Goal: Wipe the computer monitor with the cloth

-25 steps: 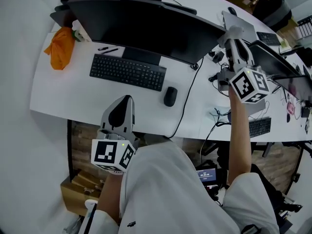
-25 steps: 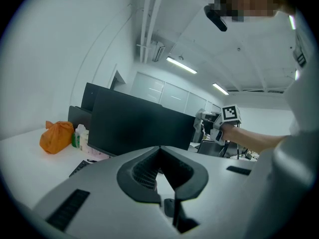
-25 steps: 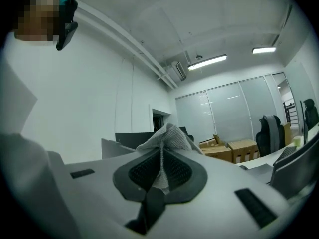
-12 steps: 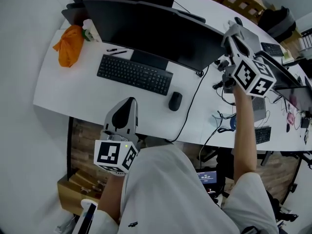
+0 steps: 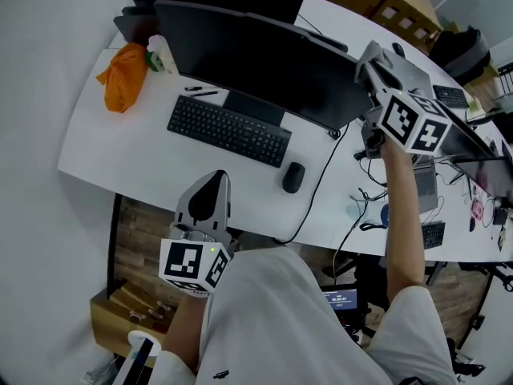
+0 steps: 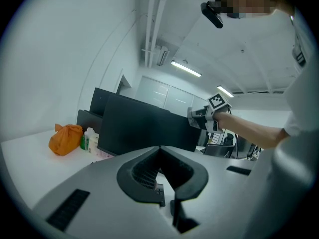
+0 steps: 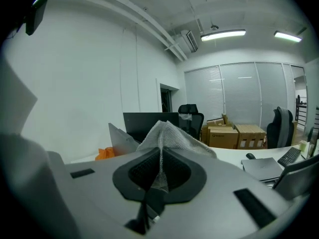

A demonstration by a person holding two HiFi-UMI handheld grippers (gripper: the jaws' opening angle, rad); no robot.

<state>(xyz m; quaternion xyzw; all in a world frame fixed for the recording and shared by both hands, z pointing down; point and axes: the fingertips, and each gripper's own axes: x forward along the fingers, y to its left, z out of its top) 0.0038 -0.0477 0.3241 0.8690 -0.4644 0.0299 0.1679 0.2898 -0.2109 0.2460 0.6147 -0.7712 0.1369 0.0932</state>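
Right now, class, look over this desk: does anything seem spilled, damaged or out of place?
Nothing is spilled or damaged. The keyboard and mouse sit neatly before the monitor; only loose cables straggle across the desk at its right.

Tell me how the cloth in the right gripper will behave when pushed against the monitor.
Probably floppy: the cloth bunches in soft folds where the right gripper pinches it, so it should flatten against the monitor. Its open mesh weave suggests it is light.

Office, white desk point(image 5: 120, 151), monitor point(image 5: 264, 54), keyboard point(image 5: 228, 130), swivel chair point(image 7: 192, 114) (cardboard boxes point(image 7: 237, 133) behind)
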